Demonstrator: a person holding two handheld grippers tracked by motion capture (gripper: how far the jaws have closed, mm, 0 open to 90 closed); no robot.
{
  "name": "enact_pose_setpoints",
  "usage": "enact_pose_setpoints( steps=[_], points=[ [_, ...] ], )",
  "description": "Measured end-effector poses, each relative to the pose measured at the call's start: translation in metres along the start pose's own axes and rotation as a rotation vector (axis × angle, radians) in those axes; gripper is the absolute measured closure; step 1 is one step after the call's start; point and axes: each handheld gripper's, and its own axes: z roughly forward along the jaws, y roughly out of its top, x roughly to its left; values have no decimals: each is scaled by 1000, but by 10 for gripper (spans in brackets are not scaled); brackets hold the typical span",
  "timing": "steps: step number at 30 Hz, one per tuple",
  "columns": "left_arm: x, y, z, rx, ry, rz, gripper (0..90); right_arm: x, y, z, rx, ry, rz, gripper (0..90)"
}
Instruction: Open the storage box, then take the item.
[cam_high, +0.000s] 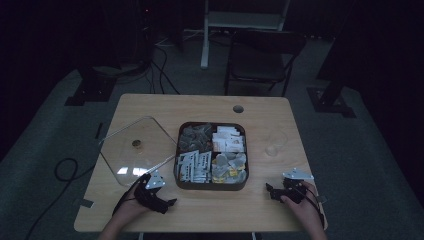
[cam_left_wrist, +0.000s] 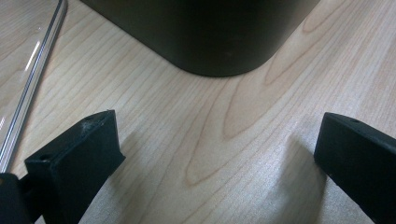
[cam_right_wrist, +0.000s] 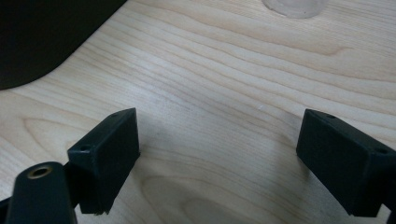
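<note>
Bare table (cam_high: 210, 210) fronts tray (cam_high: 210, 184); both grippers' fingers apart.

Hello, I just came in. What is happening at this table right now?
A person sits at a wooden table with a two-jaw gripper in each hand. The left gripper and the right gripper rest on the wood, jaws open, holding nothing. Between them stands a dark tray with four compartments full of small packets. Its clear lid is already off and lies to the tray's left. A clear cup stands to the right.
</note>
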Motion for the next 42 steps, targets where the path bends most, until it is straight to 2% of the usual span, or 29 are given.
enact_pose_setpoints(
  steps=[3, 14, 19, 26, 27, 33, 34, 42],
  points=[
    [0, 0, 0, 0, 0, 0, 11, 0, 2, 3, -1, -15, 13, 126],
    [0, 0, 0, 1, 0, -1, 10, 2, 4, 4, -3, 1, -3, 131],
    [0, 0, 0, 0, 0, -3, 10, 8, 1, 1, -3, 16, -18, 135],
    [0, 0, 0, 0, 1, -3, 11, 16, 3, -6, -14, 66, -37, 156],
    [0, 0, 0, 0, 1, -3, 11, 20, 5, -10, -25, 88, -46, 171],
    [0, 0, 0, 0, 1, -3, 10, 33, 18, -20, -63, 146, -80, 178],
    [0, 0, 0, 0, 1, -4, 10, 35, 21, -21, -71, 154, -85, 208],
    [0, 0, 0, 0, 1, -4, 10, 51, 45, -31, -135, 217, -126, 278]
  ],
)
